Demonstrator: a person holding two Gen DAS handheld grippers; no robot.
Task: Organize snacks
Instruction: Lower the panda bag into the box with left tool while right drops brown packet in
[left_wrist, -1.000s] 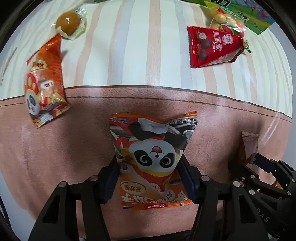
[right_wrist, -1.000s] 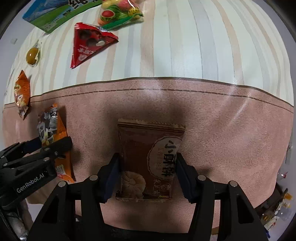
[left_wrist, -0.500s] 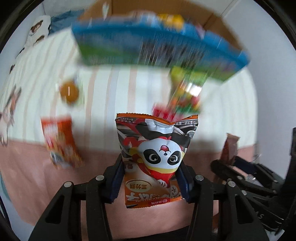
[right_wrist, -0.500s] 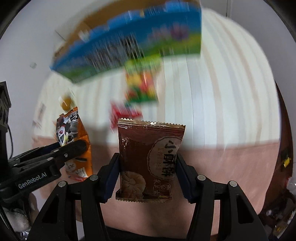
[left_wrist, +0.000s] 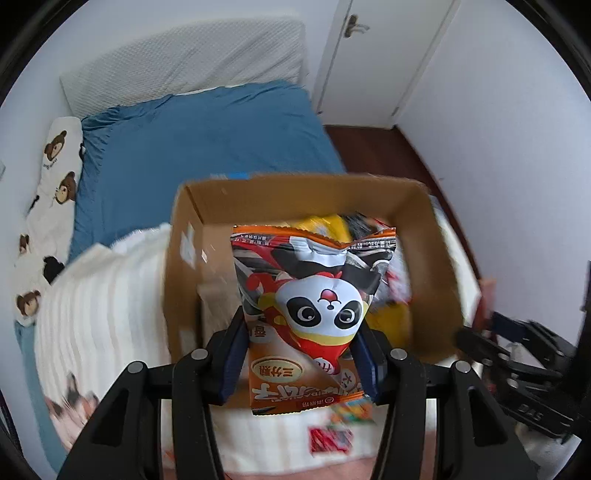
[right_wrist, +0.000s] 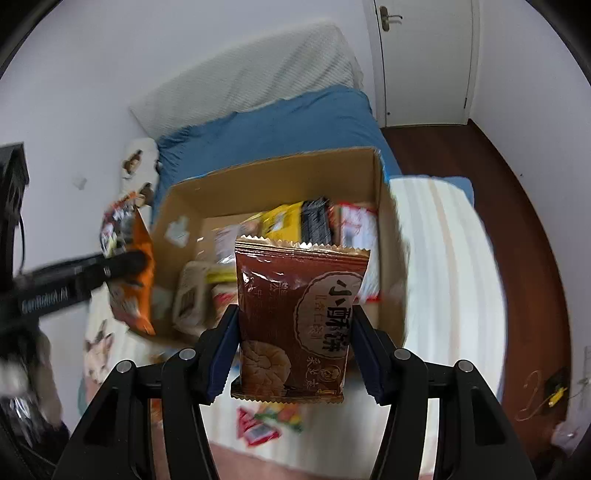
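Observation:
My left gripper (left_wrist: 301, 354) is shut on an orange panda snack bag (left_wrist: 314, 295) and holds it upright in front of an open cardboard box (left_wrist: 295, 192). My right gripper (right_wrist: 293, 332) is shut on a brown biscuit packet (right_wrist: 299, 314), held up before the same box (right_wrist: 280, 173). The box holds several snack packs, yellow, black and white ones (right_wrist: 295, 218). The left gripper and its panda bag also show at the left of the right wrist view (right_wrist: 129, 258). The right gripper shows at the right edge of the left wrist view (left_wrist: 517, 350).
The box stands on a white striped cloth (right_wrist: 443, 258). A red triangular pack (right_wrist: 258, 428) and a colourful candy bag (right_wrist: 288, 413) lie on the cloth below the grippers. A blue bed (left_wrist: 203, 136), a white door (left_wrist: 388, 55) and wood floor (right_wrist: 517, 206) lie behind.
Both grippers have lifted their packets off the cloth and swung up and forward to face the cardboard box. The loose snacks have dropped to the bottom of the views.

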